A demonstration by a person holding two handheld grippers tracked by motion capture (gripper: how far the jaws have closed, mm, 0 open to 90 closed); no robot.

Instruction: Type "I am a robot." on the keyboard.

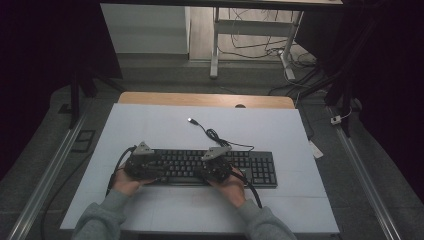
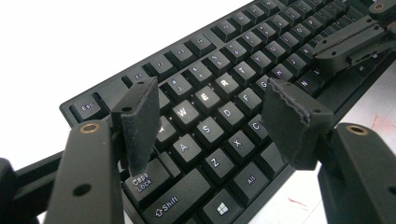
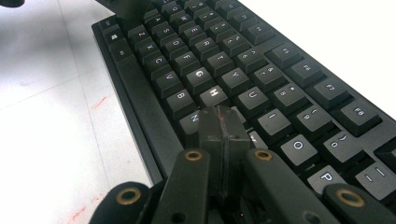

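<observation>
High view first: we hold both grippers over the black keyboard (image 1: 200,167), which lies across the near half of the white table (image 1: 150,125), its cable (image 1: 212,134) trailing off the far edge toward a loose USB plug (image 1: 190,120). Our left gripper (image 1: 141,165) sits over the keyboard's left end, our right gripper (image 1: 216,167) near its middle.

Left gripper view shows the left gripper (image 2: 219,116) with its jaws spread wide and holding nothing, the pads straddling the keys from Caps Lock across to C. Right gripper view shows the right gripper (image 3: 223,135) with its jaws pressed fully together, nothing between them, the joined tip down among the keys just nearer to us than H; we take this for pressing a key.

We judge the main risk to be a wrong keystroke: the closed tip is about as wide as a keycap, so a slight drift could press two keys at once. The wide left jaws could also catch a keycap edge if they come down tilted, and a hard push could slide the keyboard across the smooth table.

Which key lies under the right tip is hidden by the jaws themselves, and we cannot tell whether it touches. From above, the key legends are too small and dim to read.
</observation>
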